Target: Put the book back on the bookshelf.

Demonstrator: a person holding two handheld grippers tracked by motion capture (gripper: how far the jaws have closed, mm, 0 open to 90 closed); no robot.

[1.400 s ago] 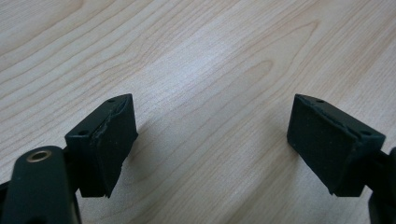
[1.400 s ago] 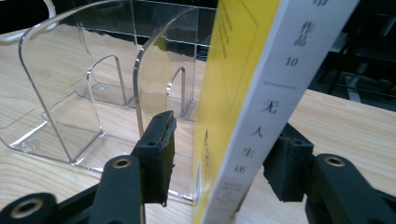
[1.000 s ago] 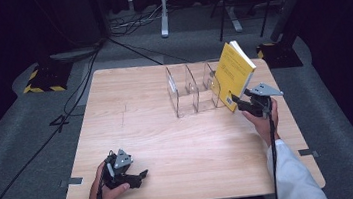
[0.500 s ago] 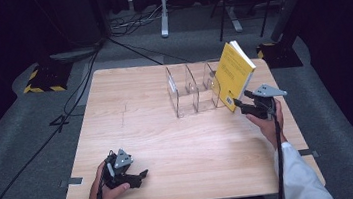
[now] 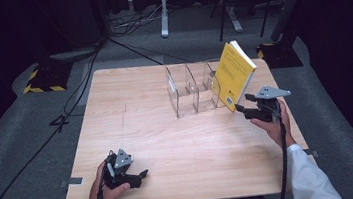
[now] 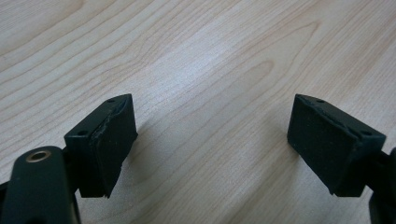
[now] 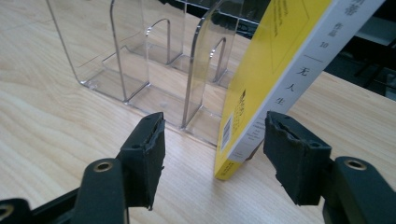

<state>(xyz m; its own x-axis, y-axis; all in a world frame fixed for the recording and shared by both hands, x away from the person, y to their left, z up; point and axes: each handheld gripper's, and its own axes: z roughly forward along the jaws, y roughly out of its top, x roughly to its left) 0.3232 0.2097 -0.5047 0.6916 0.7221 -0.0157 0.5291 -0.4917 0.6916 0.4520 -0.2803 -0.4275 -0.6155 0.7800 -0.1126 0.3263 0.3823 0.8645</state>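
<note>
Item: yellow book (image 7: 275, 70) leaning on clear rack (image 7: 140, 60) (spine text legible in right gripper view). Right gripper (image 7: 212, 149) released, jaws just opening, backed off toward 5 o'clock. Left gripper (image 6: 210, 140) released, unmoved.

Bare table (image 5: 131, 119) left of clear rack (image 5: 191, 90); leaning yellow book (image 5: 234, 72) seemingly blocking right

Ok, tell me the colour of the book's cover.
Yellow cover on the book, white spine; clearest in the right gripper view.
</note>
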